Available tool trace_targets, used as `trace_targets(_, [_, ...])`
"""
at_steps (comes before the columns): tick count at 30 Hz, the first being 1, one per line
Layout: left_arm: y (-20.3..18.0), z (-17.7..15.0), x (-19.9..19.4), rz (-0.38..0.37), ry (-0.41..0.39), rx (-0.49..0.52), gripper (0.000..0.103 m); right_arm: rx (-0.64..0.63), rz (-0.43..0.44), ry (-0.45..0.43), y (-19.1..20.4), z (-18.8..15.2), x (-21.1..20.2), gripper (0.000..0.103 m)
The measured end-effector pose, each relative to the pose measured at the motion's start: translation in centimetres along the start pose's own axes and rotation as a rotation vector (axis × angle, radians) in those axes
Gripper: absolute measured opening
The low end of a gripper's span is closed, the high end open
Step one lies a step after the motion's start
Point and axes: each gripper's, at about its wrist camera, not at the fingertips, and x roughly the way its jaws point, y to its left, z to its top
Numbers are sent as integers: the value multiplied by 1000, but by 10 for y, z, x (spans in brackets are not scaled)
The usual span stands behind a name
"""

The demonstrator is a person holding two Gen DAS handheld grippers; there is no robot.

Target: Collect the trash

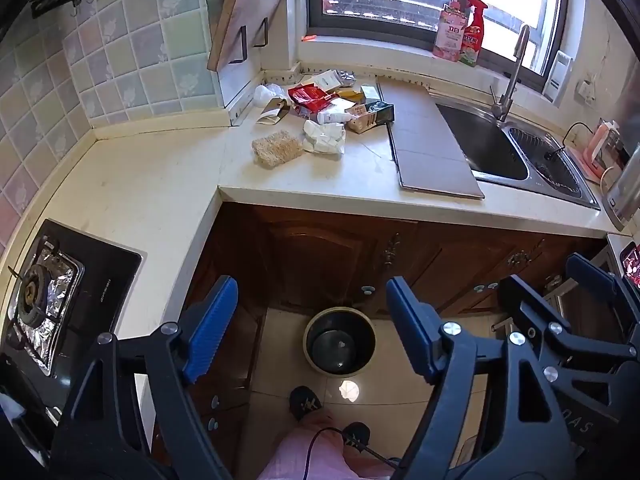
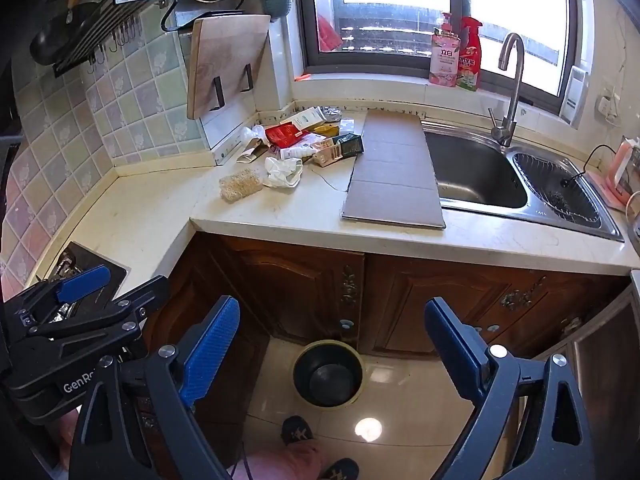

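On the pale countertop (image 2: 280, 220), against the back corner below the window, a heap of trash (image 2: 308, 140) is piled: a red packet (image 2: 283, 135), a white bottle (image 2: 296, 153), small cartons and foil. Just in front of it a crumpled white wrapper (image 2: 283, 173) and a dried noodle block (image 2: 240, 184) are seen, side by side. A flat sheet of cardboard (image 2: 394, 176) is laid beside the heap, its right edge overlapping the steel sink (image 2: 480, 176). Down on the tiled floor, by the dark cabinet doors, a round bin (image 2: 328, 372) stands (nothing can be made out inside). The left gripper (image 1: 312, 328) is held wide apart with nothing between its pads; the right gripper (image 2: 332, 344) is likewise spread wide and holds nothing. Both are poised above the floor, well apart from the heap.
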Motion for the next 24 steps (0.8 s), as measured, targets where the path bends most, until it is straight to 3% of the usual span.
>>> trace_targets(24, [-11, 12, -4, -7, -33, 11, 70, 5, 10, -19, -14, 15, -1, 95])
